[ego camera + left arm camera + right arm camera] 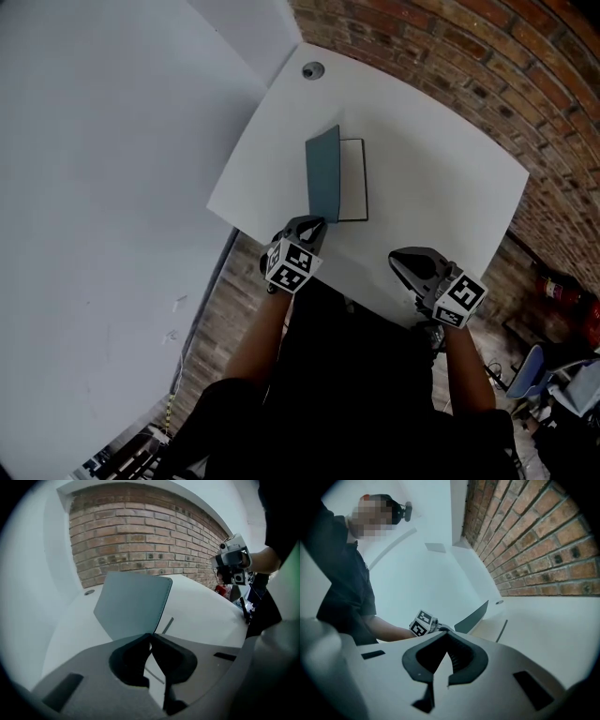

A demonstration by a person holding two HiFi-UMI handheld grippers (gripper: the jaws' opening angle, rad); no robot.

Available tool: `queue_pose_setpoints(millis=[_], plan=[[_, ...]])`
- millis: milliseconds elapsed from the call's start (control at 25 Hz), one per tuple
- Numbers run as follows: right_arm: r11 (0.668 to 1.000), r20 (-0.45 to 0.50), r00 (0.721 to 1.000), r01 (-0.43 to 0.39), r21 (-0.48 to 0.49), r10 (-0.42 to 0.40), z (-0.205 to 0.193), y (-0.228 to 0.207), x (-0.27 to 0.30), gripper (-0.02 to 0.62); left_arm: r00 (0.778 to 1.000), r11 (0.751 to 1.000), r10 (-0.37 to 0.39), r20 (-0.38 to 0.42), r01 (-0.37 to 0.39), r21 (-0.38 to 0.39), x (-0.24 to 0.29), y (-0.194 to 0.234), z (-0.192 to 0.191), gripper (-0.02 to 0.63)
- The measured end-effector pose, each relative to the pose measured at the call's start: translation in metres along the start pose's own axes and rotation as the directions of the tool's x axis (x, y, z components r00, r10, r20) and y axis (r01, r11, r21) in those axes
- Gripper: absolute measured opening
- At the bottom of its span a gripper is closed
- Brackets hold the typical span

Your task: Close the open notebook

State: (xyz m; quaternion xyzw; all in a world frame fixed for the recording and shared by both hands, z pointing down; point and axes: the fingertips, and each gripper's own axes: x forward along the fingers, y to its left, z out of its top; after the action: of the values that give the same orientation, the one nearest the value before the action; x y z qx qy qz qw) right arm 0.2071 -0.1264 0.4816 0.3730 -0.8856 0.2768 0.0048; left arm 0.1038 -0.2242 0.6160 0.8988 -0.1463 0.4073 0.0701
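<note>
The notebook lies on the white table (422, 159) with its teal cover (323, 173) lifted steeply over the white page (352, 178). My left gripper (312, 227) sits at the cover's near edge. In the left gripper view the cover (133, 604) stands upright and its lower corner runs into the closed tips of the gripper (150, 634), so it is shut on the cover. My right gripper (400, 261) hovers at the table's near edge, to the right of the notebook and apart from it. Its tips (447, 634) meet with nothing between them.
A round cable hole (312, 70) sits near the table's far corner. A brick wall (450, 37) runs behind the table and a pale wall (112, 141) stands at the left. Wooden floor (220, 309) and clutter (562, 309) lie beyond the table's edges.
</note>
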Motion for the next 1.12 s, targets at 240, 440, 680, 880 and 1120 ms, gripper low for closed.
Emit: queue_pose_setpoints(millis=[240, 440, 680, 880, 1120], plan=[[1.0, 0.006, 1.0, 0.021, 0.011, -0.021, -0.003, -0.005, -0.01, 0.005, 0.993, 0.994, -0.033, -0.111, 0.044, 0.097, 0.02, -0.01, -0.004, 0.025], [0.999, 0.016, 0.999, 0.034, 0.022, -0.035, -0.004, -0.009, -0.017, 0.005, 0.982, 0.99, -0.077, -0.174, 0.096, 0.102, 0.033, -0.014, -0.009, 0.025], [0.998, 0.016, 0.999, 0.045, 0.032, -0.046, -0.009, -0.013, -0.022, 0.005, 0.969, 0.989, -0.134, -0.209, 0.145, 0.038, 0.039, -0.017, -0.013, 0.034], [0.998, 0.018, 0.999, 0.042, 0.037, -0.043, -0.011, -0.015, -0.023, 0.005, 0.966, 0.985, -0.155, -0.206, 0.168, 0.048, 0.041, -0.019, -0.014, 0.043], [0.999, 0.013, 1.0, 0.026, 0.023, -0.027, -0.013, -0.011, -0.021, 0.005, 0.966, 0.978, -0.198, -0.168, 0.205, 0.025, 0.038, -0.024, -0.012, 0.092]])
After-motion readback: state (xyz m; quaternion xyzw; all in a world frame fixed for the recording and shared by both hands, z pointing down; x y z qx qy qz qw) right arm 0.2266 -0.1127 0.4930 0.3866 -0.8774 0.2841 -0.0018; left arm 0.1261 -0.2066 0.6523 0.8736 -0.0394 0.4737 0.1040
